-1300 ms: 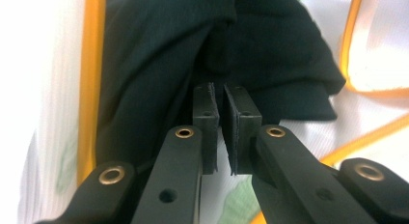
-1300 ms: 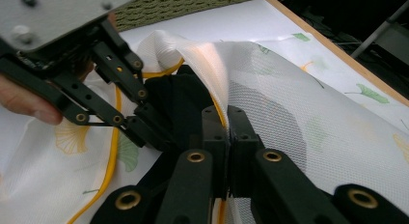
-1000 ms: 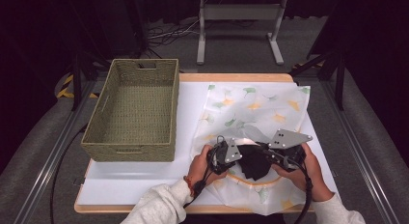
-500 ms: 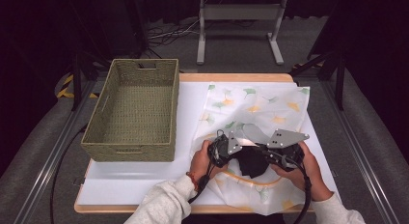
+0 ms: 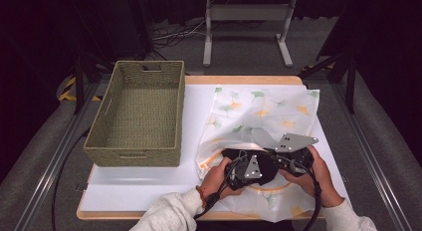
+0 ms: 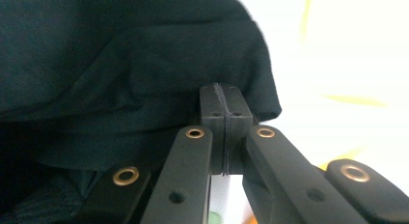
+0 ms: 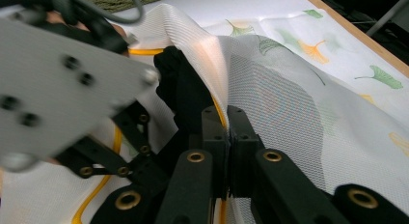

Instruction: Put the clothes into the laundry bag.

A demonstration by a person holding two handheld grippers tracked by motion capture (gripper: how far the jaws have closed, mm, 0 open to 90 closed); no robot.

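Now | basket (image 5: 137, 116): bare | mesh bag (image 5: 268, 109): dark garment (image 5: 266, 164), apparently half inside

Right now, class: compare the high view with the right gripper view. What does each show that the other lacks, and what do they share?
The high view alone takes in the woven basket, the person's sleeves and the metal stand beyond the table. The right gripper view alone shows, close up, the right tool with its jaws pressed shut on the yellow-edged rim of the mesh laundry bag. Both show the leaf-printed bag, the black garment at its opening, and the left tool's grey plate.
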